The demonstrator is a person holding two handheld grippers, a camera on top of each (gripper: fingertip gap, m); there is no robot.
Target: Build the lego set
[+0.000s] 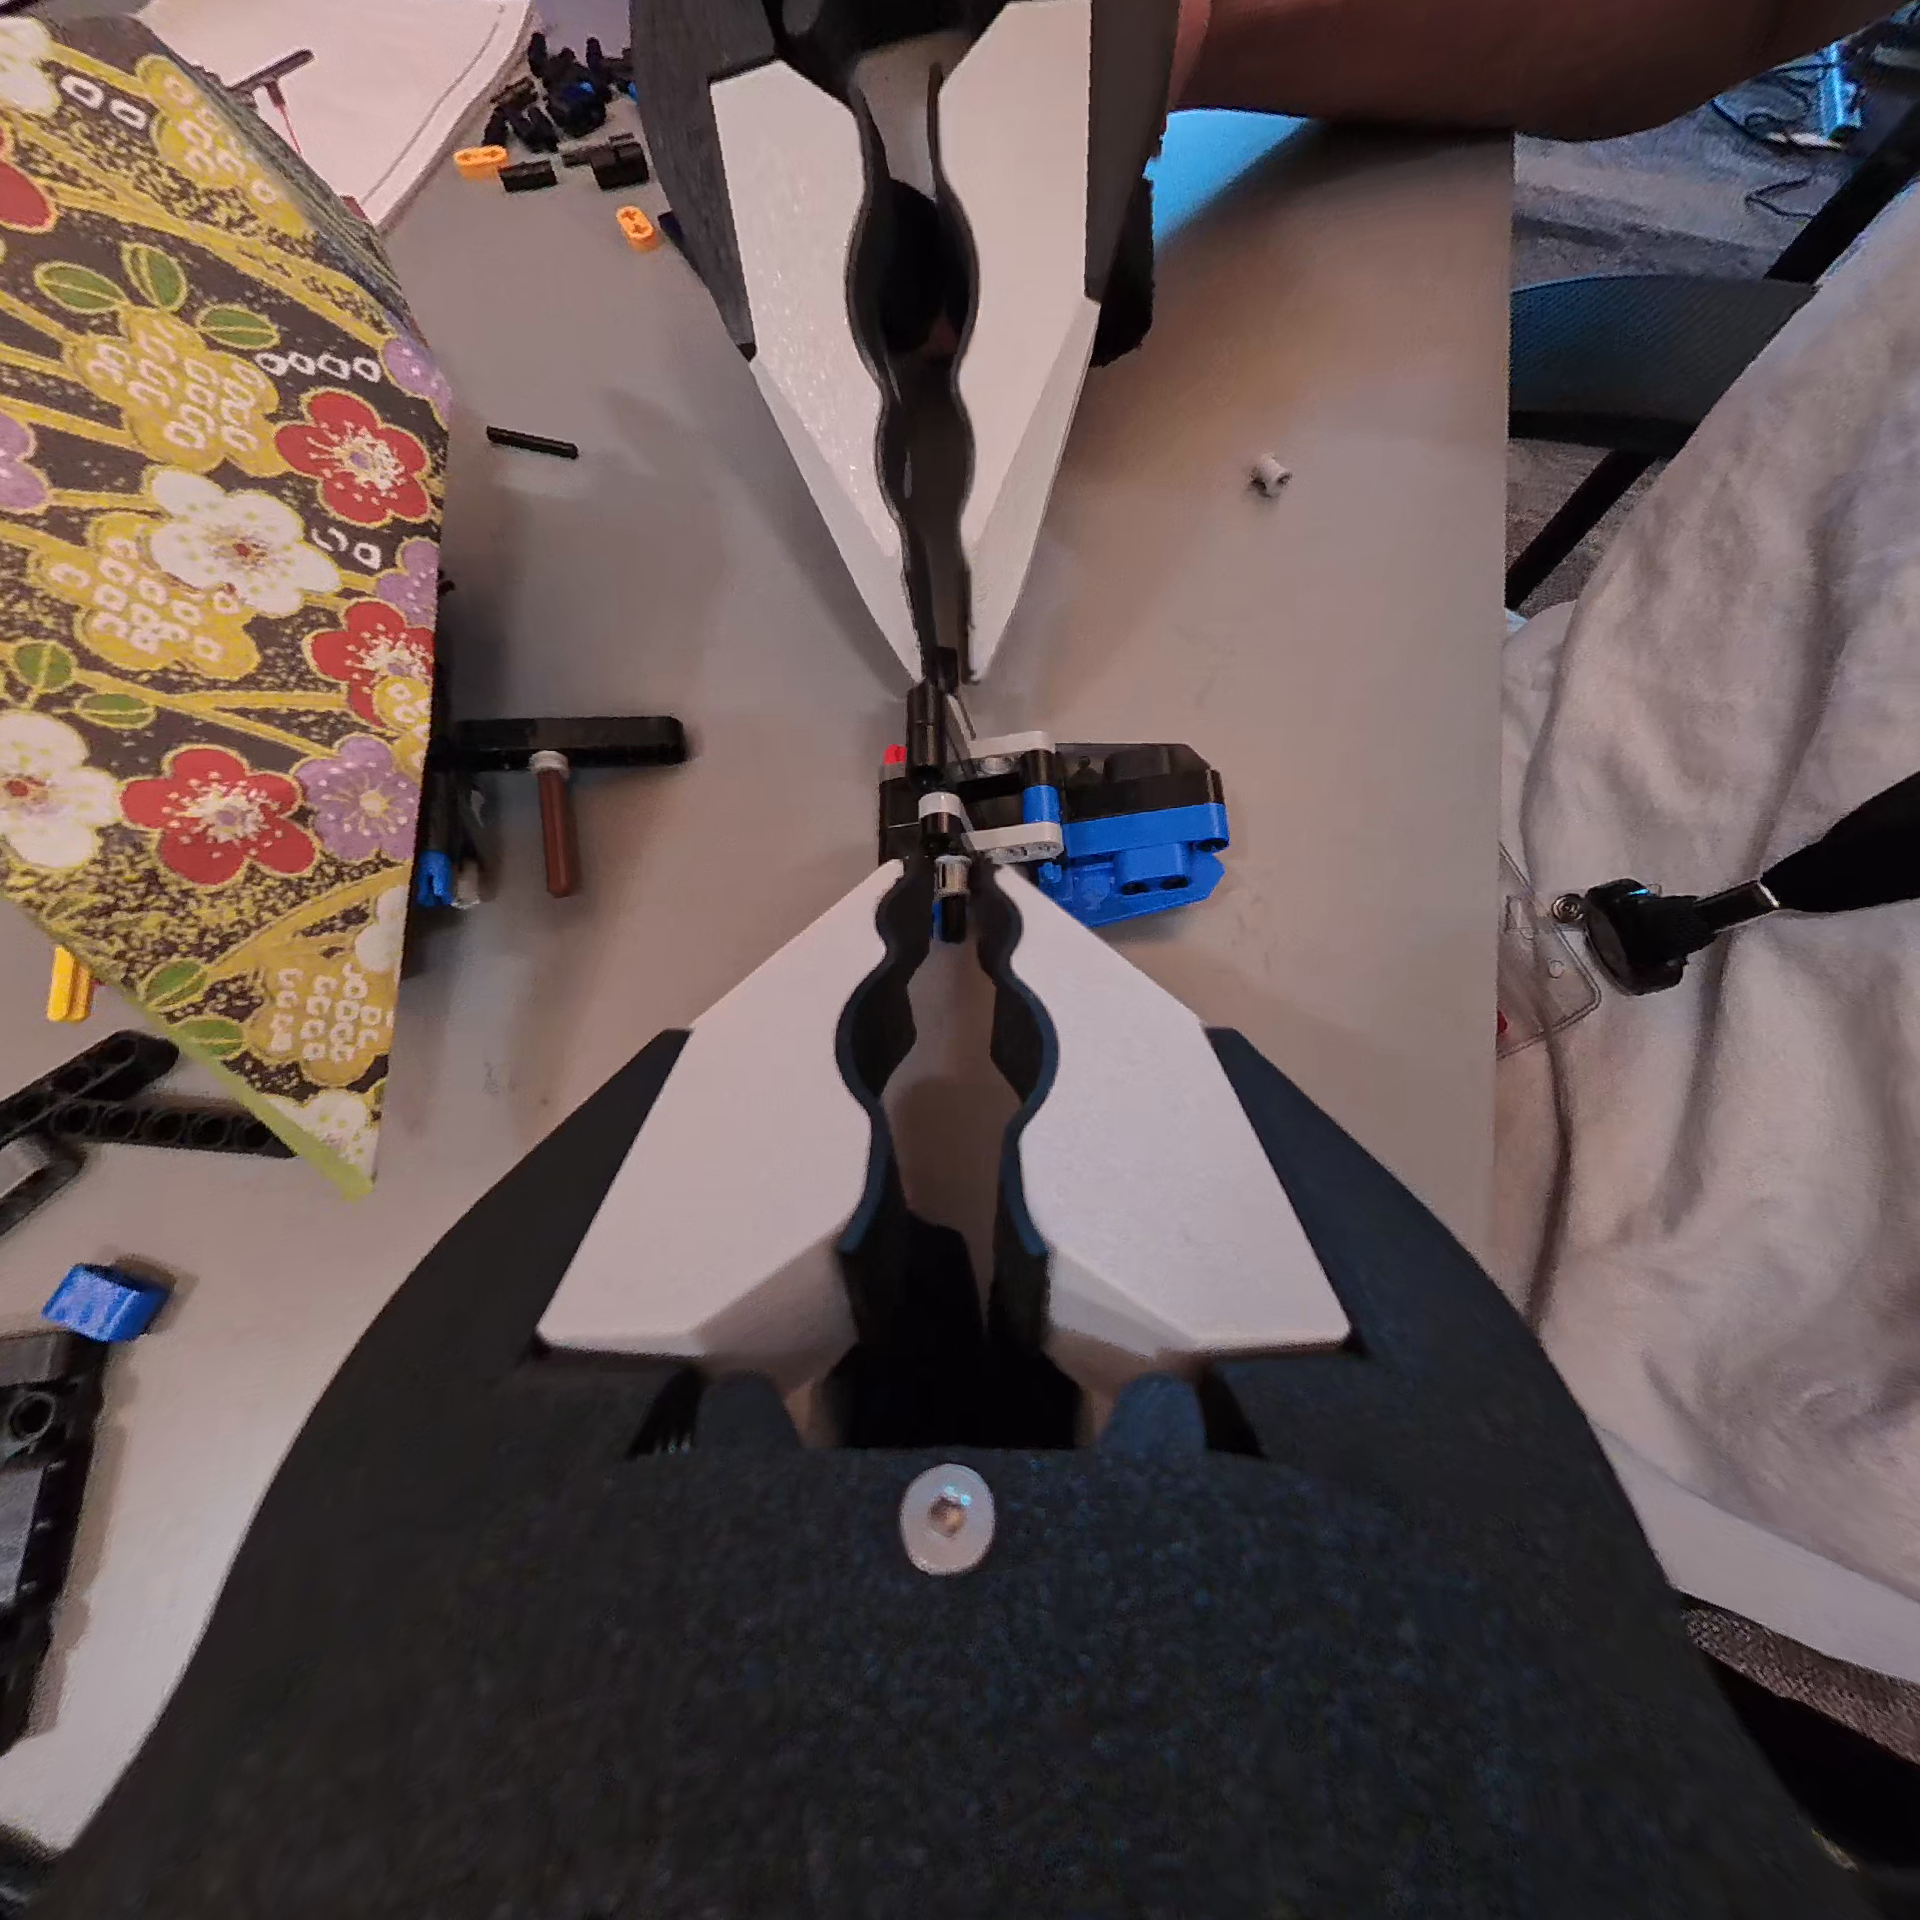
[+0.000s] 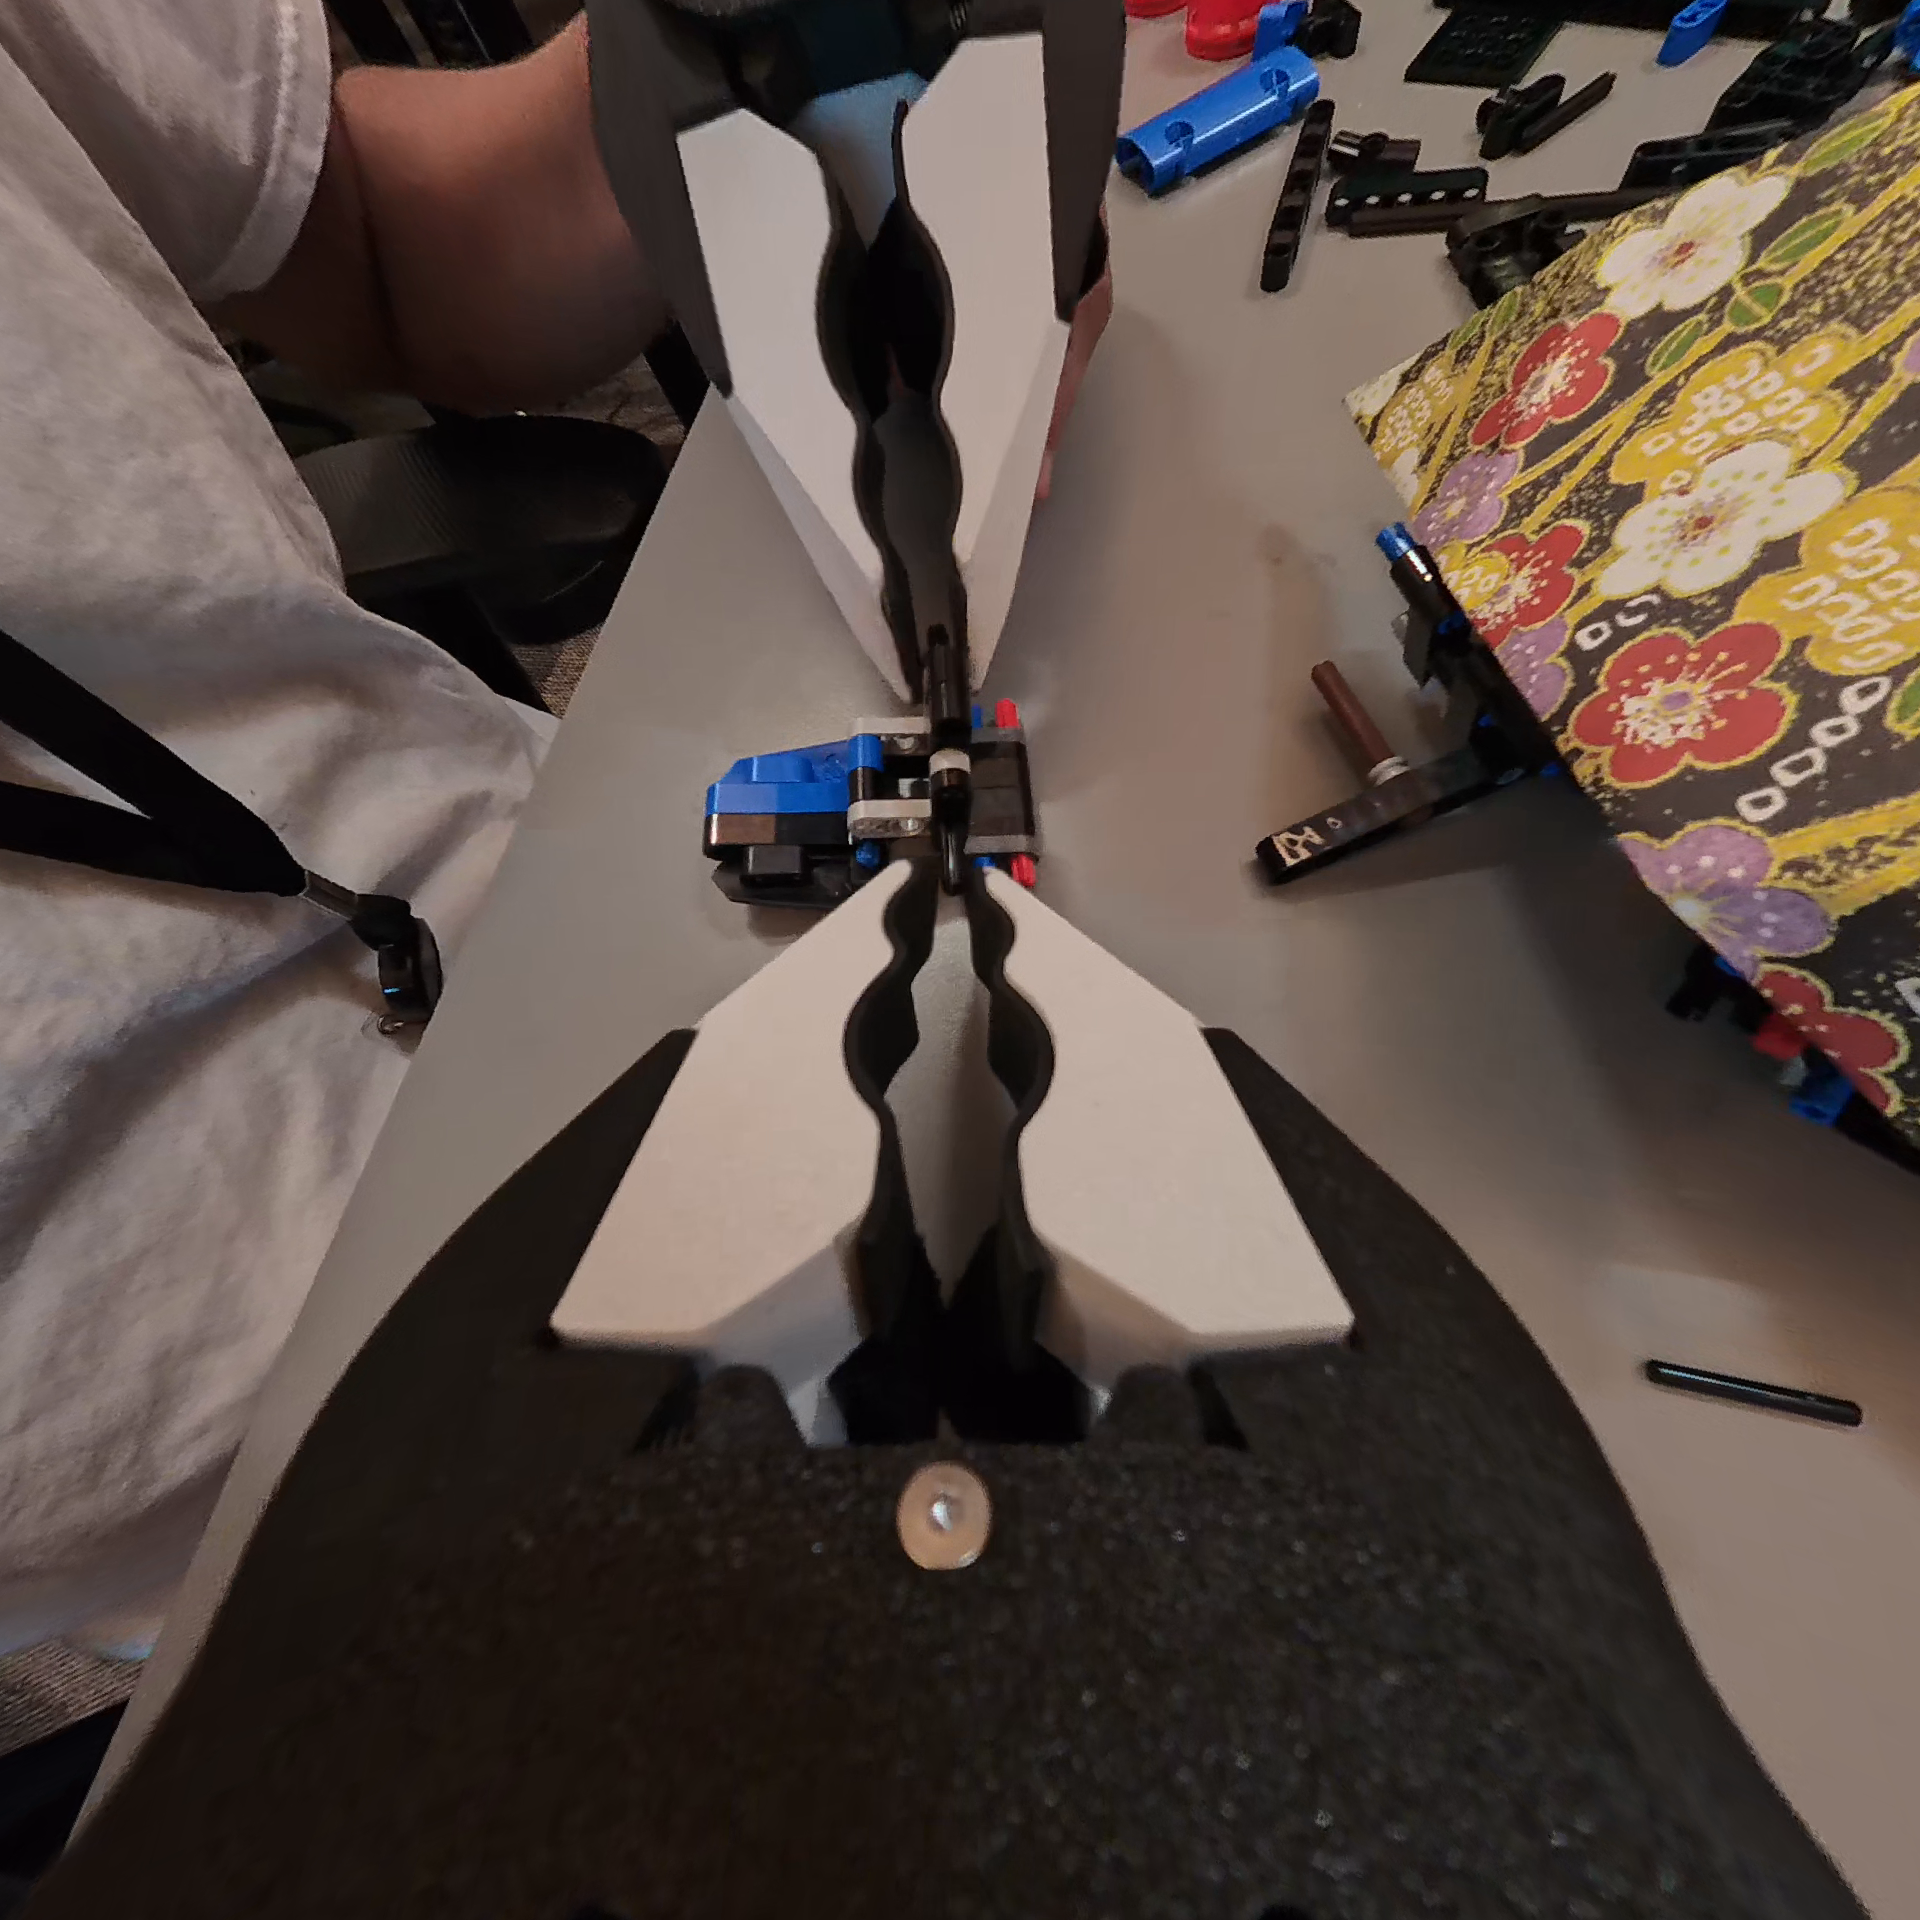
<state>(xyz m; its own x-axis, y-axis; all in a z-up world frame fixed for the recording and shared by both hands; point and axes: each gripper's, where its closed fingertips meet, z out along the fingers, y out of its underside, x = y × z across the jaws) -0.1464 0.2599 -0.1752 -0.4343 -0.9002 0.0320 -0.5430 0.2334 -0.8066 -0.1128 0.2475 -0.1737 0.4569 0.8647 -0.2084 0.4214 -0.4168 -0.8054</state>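
The small lego model, a blue and black block with white and grey beams at one end, sits on the grey tabletop close to its edge, and everything else can be placed from it. The two claws meet nose to nose right over its beam end. The left claw has its tips drawn in to a narrow gap around a small grey-tipped pin that sticks out of the model, so it looks to be pinching that pin. The right claw is likewise drawn in tight on a thin black rod that runs across the model's beams; in the left wrist view the same claw comes down from the far side onto the rod's end. Beyond the model, away from the person, lies a flowered box in yellow, red and purple, with a black beam carrying a brown peg poking out from beneath it. A loose black stick lies on the tabletop farther from the model on that same side. A scatter of black, blue and orange spare pieces rests well past the model toward the far end. A person in a pale shirt is just beside the model's blue end.
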